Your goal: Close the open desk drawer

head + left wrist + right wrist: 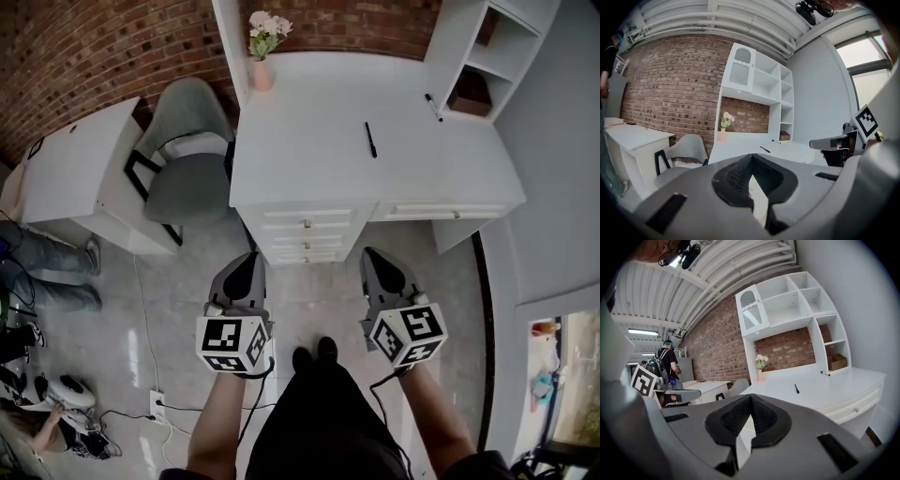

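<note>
My left gripper (251, 259) and right gripper (372, 255): jaws pressed together, nothing held. Drawer stack (306, 236) ahead, between both, under worktop (309, 141). Cannot tell which drawer sticks out. Likely rigid, light-sliding. Push flat on front beside knob (305, 224); no grasp needed.

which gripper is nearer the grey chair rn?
Left. The left gripper hangs in front of the desk's drawers, with the chair up and to its left in the head view. The right gripper is further right, farther from the chair.
</note>
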### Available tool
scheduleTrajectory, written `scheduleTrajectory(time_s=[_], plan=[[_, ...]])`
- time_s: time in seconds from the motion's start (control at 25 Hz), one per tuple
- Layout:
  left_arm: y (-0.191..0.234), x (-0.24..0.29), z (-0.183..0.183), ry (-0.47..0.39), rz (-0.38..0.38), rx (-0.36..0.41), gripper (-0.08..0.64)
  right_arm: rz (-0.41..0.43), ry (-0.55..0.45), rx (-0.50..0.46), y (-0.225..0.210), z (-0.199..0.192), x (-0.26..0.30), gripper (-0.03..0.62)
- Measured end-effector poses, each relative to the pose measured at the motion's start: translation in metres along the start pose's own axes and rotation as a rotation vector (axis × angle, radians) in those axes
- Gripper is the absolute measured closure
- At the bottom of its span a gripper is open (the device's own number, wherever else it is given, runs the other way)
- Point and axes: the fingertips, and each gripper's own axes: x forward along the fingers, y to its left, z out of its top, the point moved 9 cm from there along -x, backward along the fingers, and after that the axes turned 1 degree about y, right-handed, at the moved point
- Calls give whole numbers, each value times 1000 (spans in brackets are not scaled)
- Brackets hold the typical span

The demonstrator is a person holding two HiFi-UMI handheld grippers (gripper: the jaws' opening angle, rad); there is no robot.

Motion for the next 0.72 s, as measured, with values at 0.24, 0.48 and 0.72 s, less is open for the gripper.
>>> scheduleTrajectory(time_s=[0.24,0.48,0.72], plan=[[-12,-19,19,-27,6,0,551,14,-43,-25,8,23,-24,589],[-17,-31,31,-41,3,22,551,23,-65,-55,13,35,-35,589],[-14,-36,35,-40,9,35,551,15,-72,-56,13,37,-41,589]])
